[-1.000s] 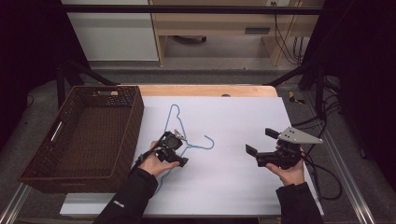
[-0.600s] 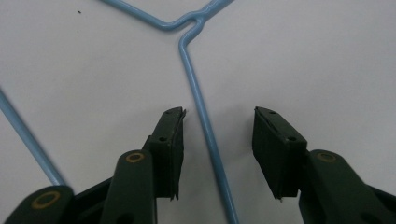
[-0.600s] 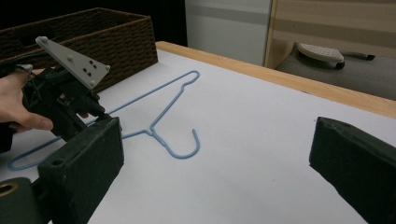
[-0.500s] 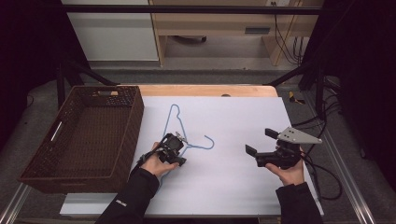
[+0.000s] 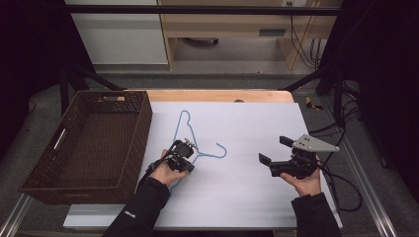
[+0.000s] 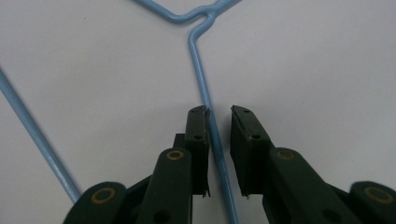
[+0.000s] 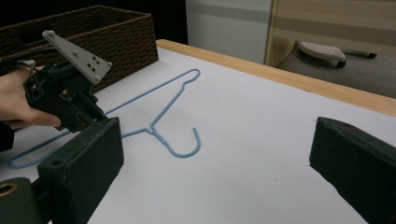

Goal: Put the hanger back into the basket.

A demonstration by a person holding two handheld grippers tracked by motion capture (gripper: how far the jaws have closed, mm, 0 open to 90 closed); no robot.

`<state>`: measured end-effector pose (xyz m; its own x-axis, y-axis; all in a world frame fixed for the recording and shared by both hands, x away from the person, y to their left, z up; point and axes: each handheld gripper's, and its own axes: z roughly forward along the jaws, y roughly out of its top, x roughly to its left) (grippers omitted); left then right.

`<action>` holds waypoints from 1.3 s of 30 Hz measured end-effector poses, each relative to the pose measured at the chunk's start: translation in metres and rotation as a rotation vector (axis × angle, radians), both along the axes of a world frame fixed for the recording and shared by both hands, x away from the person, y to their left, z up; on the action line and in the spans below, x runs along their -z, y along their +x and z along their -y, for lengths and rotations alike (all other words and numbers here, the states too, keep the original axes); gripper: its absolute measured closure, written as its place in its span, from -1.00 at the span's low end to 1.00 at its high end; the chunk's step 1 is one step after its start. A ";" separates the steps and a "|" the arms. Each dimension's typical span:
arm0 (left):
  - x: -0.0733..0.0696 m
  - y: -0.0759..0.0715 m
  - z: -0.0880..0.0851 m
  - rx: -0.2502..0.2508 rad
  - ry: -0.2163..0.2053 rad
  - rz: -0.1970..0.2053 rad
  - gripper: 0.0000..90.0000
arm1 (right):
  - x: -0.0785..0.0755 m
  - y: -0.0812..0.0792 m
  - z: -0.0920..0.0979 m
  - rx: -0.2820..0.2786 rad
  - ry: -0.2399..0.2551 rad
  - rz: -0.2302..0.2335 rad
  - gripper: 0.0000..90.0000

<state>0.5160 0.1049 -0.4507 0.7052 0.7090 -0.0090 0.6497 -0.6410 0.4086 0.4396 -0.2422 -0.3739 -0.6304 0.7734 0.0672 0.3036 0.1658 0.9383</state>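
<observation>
under the left tool, part of the blue hanger hidden

Black sleeves; black jaws, brass-ringed screws.

Light blue hanger, dark brown woven basket, white table sheet, black tongs
</observation>
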 end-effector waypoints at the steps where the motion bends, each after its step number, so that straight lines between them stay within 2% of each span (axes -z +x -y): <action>1: 0.000 0.000 0.001 0.001 0.008 -0.002 0.74 | 0.000 0.000 0.000 -0.001 -0.002 -0.001 -0.93; 10: 0.000 0.001 0.001 -0.021 0.004 -0.014 0.86 | 0.001 0.001 -0.001 -0.005 -0.003 -0.003 -0.93; 22: -0.001 0.003 0.001 -0.030 0.006 -0.025 0.88 | 0.001 0.001 -0.001 -0.006 0.000 -0.003 -0.93; 31: -0.001 0.004 0.000 -0.048 -0.009 -0.037 0.90 | 0.001 0.001 -0.001 -0.007 -0.001 -0.003 -0.93; 37: -0.001 0.003 0.001 -0.040 0.001 -0.025 0.89 | 0.001 0.001 0.000 -0.008 0.000 -0.004 -0.93; 39: -0.001 0.002 0.001 -0.030 0.007 -0.020 0.83 | 0.001 0.001 -0.001 -0.006 -0.001 -0.004 -0.93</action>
